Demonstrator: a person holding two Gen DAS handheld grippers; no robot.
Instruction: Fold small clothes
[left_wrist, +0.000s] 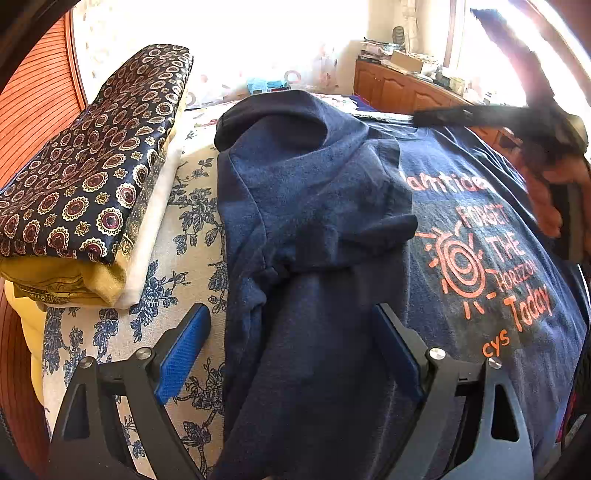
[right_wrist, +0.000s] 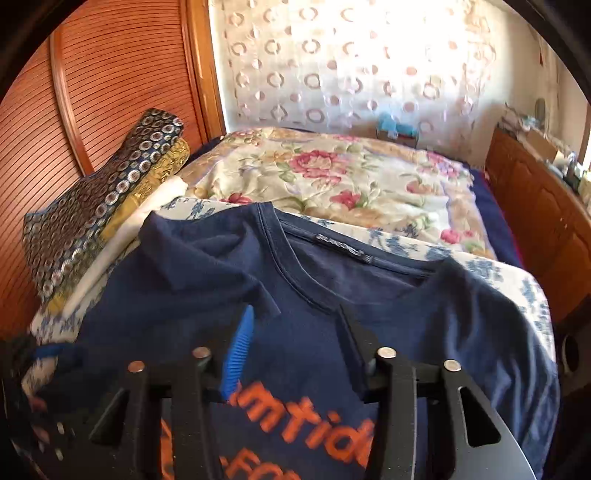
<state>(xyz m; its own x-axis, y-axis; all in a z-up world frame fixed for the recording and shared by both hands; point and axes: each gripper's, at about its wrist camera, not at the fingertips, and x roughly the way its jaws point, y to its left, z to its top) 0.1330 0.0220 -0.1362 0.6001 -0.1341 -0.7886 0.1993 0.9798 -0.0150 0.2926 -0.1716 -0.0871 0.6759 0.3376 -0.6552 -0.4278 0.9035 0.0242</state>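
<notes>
A navy T-shirt with orange print lies on a blue-flowered cloth. Its left side and sleeve are folded over onto the body. My left gripper is open, its blue pads astride the folded side, holding nothing. My right gripper is open above the chest below the collar, holding nothing; it also shows blurred at the right of the left wrist view. The right sleeve lies spread out flat.
A stack of folded cloths, patterned navy on yellow and white, sits at the left beside a wooden slatted door. A flowered bedspread lies behind. A wooden cabinet stands at the right.
</notes>
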